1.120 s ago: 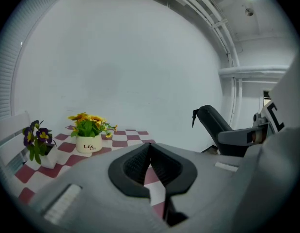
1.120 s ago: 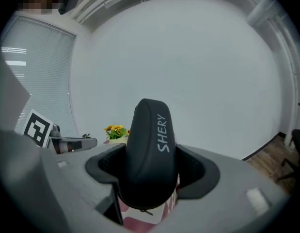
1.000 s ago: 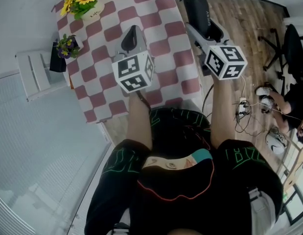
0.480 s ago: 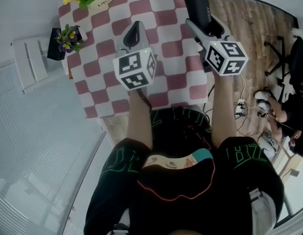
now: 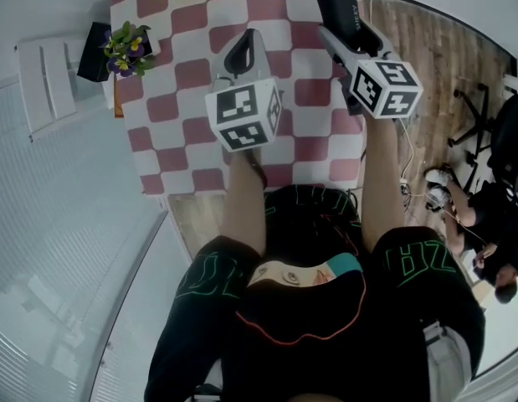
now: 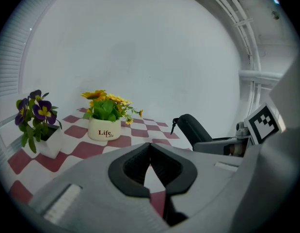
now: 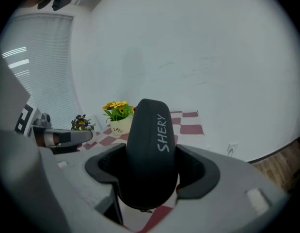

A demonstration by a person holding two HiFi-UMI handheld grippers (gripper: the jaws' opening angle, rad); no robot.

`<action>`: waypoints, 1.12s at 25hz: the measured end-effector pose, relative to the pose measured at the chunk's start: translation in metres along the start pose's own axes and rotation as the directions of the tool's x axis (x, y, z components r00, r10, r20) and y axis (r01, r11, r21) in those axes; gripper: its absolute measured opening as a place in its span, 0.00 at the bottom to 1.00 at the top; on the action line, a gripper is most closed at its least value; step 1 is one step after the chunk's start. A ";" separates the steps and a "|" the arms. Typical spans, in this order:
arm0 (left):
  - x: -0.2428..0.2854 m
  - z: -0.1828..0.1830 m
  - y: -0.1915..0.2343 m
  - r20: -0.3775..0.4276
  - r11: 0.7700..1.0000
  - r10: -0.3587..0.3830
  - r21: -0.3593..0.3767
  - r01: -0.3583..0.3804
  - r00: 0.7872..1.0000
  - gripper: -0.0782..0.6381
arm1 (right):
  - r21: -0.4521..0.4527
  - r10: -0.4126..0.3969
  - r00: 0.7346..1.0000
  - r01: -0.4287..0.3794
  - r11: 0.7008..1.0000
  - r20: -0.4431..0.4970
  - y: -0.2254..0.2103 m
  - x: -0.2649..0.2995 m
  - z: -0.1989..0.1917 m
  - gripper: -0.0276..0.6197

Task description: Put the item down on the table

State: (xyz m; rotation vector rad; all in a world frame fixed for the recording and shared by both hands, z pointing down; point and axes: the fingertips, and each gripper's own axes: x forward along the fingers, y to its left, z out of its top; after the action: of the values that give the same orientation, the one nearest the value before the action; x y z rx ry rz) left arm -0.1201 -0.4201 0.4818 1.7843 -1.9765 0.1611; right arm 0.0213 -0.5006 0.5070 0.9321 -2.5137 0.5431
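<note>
A black rounded case (image 7: 149,154) printed SHERY is clamped between the jaws of my right gripper (image 7: 150,173), which is shut on it. In the head view the black case (image 5: 338,2) and the right gripper (image 5: 346,23) hang over the right edge of the red-and-white checked table (image 5: 279,124). My left gripper (image 5: 242,55) is over the middle of the table, shut with its tips touching and nothing between them. In the left gripper view the left gripper (image 6: 150,152) points toward the far end of the table, and the black case (image 6: 192,130) shows at its right.
A white pot of yellow flowers (image 6: 105,120) marked Life stands at the table's far end. A white planter of purple pansies (image 6: 38,125) sits at the far left edge. A white wall rises behind. Wooden floor, cables (image 5: 413,182) and office chairs (image 5: 501,132) lie to the right.
Both grippers have moved forward and farther over the table. The right gripper still holds the black case, and the left stays shut.
</note>
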 end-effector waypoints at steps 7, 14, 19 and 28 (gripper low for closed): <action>0.010 -0.008 0.012 -0.013 0.999 0.017 -0.033 -0.017 1.000 0.12 | -0.049 0.013 0.998 -0.016 0.999 -0.065 -0.003 0.041 -0.004 0.54; 0.022 -0.019 0.022 -0.024 0.997 0.021 -0.076 -0.023 0.999 0.12 | -0.107 -0.001 0.988 -0.016 0.994 -0.156 -0.005 0.078 -0.016 0.55; 0.026 -0.028 0.010 -0.032 0.995 -0.019 -0.100 0.016 0.999 0.12 | -0.114 -0.032 0.979 0.009 0.993 -0.203 -0.009 0.080 -0.028 0.55; 0.018 -0.031 0.006 -0.026 0.993 -0.020 -0.120 0.016 0.999 0.12 | -0.149 -0.036 0.962 -0.005 0.989 -0.270 -0.001 0.064 -0.044 0.55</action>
State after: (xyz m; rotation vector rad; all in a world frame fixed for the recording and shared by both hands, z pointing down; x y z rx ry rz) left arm -0.1180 -0.4232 0.5181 1.7143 -1.9091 0.0584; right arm -0.0126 -0.5135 0.5762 0.7648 -2.2621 0.4397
